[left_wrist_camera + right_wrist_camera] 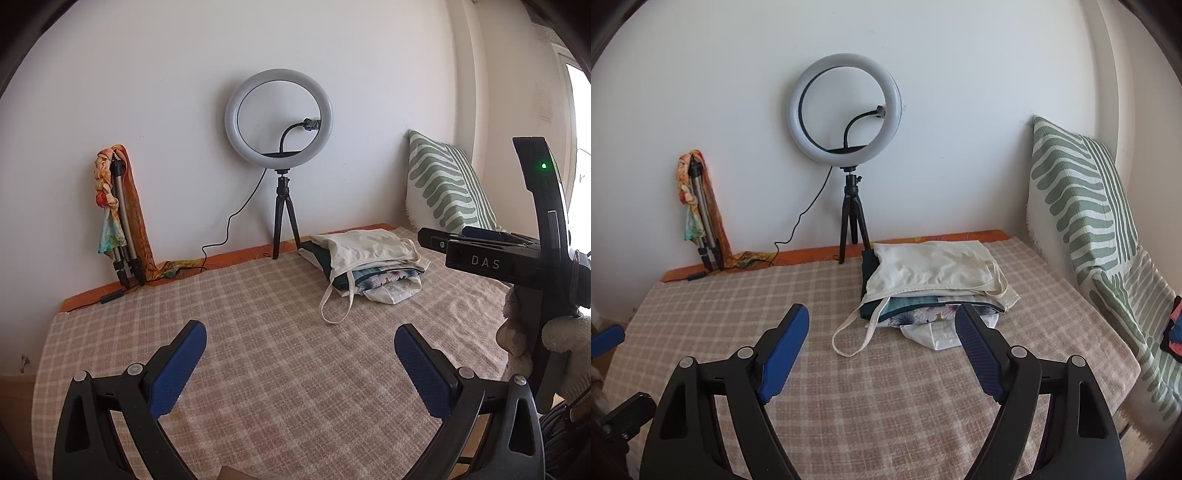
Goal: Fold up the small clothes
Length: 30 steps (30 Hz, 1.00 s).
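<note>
Both claws are hovering spread and empty over the checked worktop (738,295): left claw (299,354), right claw (882,343). The clothes pile (934,284), white camisole (923,269) topmost, is sitting beyond the right claw. Next, I reckon: reaching in, pinching that camisole.

Ring light (279,114), striped pillow (445,186), tripod (123,229).

A beige-and-white checked cloth (886,387) is covering the surface, an orange strip (812,254) showing at its far edge. The cream top (931,269) is lying over dark teal and white floral-printed pieces. The cushion (1075,199) is showing sage-green stripes on white. The ring light (846,109) is looking white on black legs, and blue pads (177,369) are lining black fingers
</note>
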Each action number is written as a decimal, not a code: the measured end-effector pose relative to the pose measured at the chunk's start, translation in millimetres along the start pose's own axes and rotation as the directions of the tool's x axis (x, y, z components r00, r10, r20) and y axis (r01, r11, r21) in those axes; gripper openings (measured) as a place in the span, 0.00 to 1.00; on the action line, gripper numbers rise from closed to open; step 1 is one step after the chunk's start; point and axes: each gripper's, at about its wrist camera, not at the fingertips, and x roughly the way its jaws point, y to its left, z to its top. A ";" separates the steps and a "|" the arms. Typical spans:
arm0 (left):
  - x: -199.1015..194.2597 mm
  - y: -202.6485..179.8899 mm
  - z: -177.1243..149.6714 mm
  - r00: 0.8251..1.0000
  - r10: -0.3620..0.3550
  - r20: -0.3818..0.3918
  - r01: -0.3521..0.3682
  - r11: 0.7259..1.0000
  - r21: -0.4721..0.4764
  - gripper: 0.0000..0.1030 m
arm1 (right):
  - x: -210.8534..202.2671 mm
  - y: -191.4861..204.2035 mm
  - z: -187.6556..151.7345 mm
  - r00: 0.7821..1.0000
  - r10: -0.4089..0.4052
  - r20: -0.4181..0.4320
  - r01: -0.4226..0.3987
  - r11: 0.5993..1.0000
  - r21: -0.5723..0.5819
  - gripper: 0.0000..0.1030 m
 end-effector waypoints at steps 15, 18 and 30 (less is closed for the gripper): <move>5.6 8.2 -13.2 0.999 0.042 -0.020 -0.042 0.999 -0.010 1.00 | 13.1 6.7 -15.5 1.000 -0.015 -0.016 0.015 1.000 -0.025 0.81; 5.8 9.1 -13.6 0.999 0.043 -0.022 -0.044 0.999 -0.016 1.00 | 13.0 6.6 -15.7 1.000 -0.015 -0.016 0.014 1.000 -0.027 0.81; 4.1 3.3 -13.9 0.999 0.044 -0.011 -0.044 0.999 0.017 1.00 | 14.8 3.3 -15.3 1.000 -0.004 -0.020 0.004 1.000 -0.003 0.81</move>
